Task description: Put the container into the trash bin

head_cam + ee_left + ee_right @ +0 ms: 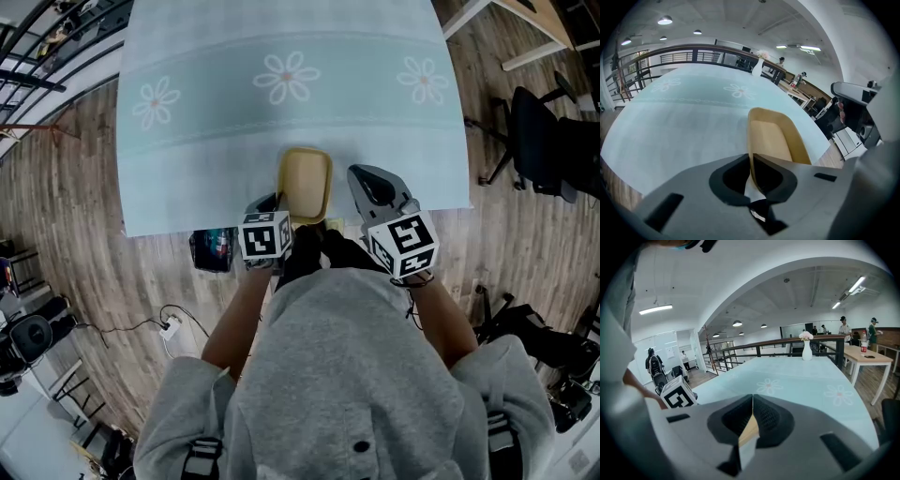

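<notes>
Grey hood and shoulders (347, 375) of the person fill the bottom of the head view, with both marker-cubed grippers held just ahead of them at the near edge of the table (281, 122). The table wears a pale blue-green cloth printed with daisies.

The left gripper (751, 158) has its jaws pinched narrow on the near wall of the container (771, 136), the thin tan rim caught between the pads. This tan, shallow, round-cornered tray sits on the cloth right at the near edge of the table, between the two grippers. Its inside shows only a bare tan floor.

The right gripper (752, 399) is just to the right of the container, not touching it, its jaws pressed together on nothing.

A white vase (806, 350) holding pale flowers stands at the far end of the table.

On the wooden floor, left of the left gripper and by the table's near edge, stands a dark bin (214, 248). Something coloured shows inside it, too small to make out.
</notes>
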`<action>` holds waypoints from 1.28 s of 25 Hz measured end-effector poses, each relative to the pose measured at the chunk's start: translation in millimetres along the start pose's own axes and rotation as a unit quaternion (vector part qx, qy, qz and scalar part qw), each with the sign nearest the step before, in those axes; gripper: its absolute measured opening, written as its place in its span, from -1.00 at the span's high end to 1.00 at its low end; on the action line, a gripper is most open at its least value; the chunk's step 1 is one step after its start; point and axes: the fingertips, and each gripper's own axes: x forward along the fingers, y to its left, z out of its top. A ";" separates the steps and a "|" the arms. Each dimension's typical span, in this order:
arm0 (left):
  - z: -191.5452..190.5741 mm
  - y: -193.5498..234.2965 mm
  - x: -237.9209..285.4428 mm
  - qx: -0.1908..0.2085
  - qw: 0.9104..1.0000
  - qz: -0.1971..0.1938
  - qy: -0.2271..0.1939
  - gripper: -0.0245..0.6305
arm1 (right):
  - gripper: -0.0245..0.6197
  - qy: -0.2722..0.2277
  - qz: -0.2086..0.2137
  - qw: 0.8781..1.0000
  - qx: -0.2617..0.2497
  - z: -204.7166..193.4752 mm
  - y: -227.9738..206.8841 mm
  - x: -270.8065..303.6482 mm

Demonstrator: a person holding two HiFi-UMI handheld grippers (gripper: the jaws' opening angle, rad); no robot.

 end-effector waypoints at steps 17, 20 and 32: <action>19.5 -0.9 -29.3 -0.041 0.996 0.050 -0.061 0.83 | 0.84 -0.020 0.049 0.998 -0.024 7.8 -4.4 -6.6; 18.0 7.4 -37.6 -0.056 0.994 0.063 -0.069 0.83 | 0.84 -0.021 0.062 0.997 -0.030 11.2 0.1 -1.9; 0.6 44.0 -76.2 -0.125 0.980 0.116 -0.105 0.83 | 0.84 -0.018 0.138 0.988 -0.067 26.3 44.7 28.6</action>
